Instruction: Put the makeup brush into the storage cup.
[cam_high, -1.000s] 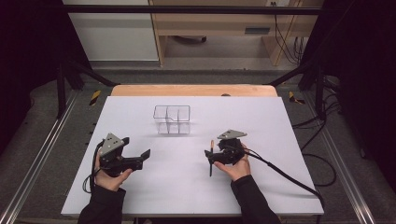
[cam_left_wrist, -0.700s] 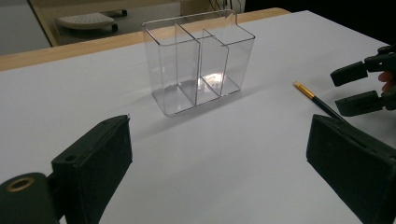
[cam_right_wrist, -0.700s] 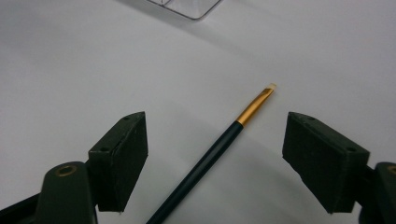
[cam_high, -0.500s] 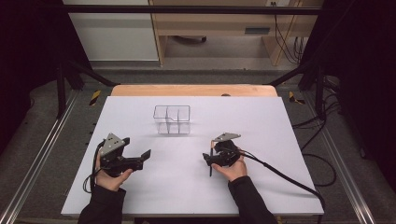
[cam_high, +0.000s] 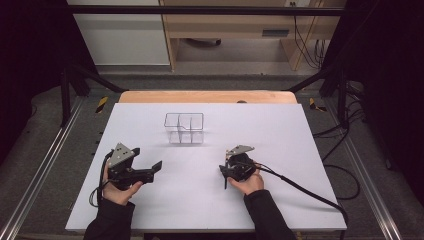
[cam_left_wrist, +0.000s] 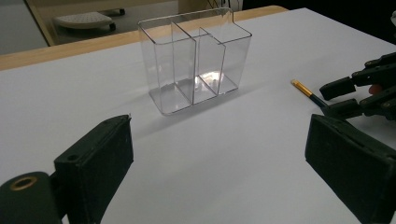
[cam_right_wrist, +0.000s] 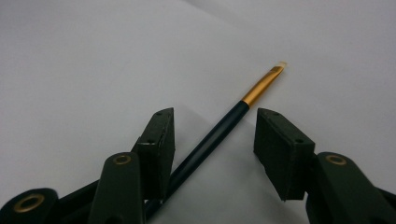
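On the white table (cam_high: 280, 130), right in front of me, lay a thin dark brush with a gold band and a pale tip (cam_right_wrist: 219, 133) — and I was busy picking it up. My right gripper (cam_right_wrist: 212, 140) sat low over it, and its jaws had just been closing in, with the brush handle between them. They had not pinched it yet. The handle ran slantwise through the gap, close against the left jaw, with bare table showing on the side of the other jaw. The gold band and tip stuck out past the jaws.

My left gripper (cam_left_wrist: 219, 158) waited with its jaws wide apart and nothing in them. It pointed at the clear plastic box with three open slots (cam_left_wrist: 196, 60), which stood upright farther back on the table, well apart from the brush.

I think the next move needed a firm squeeze first — then a lift, so the brush could go tip-up into one slot of the box.
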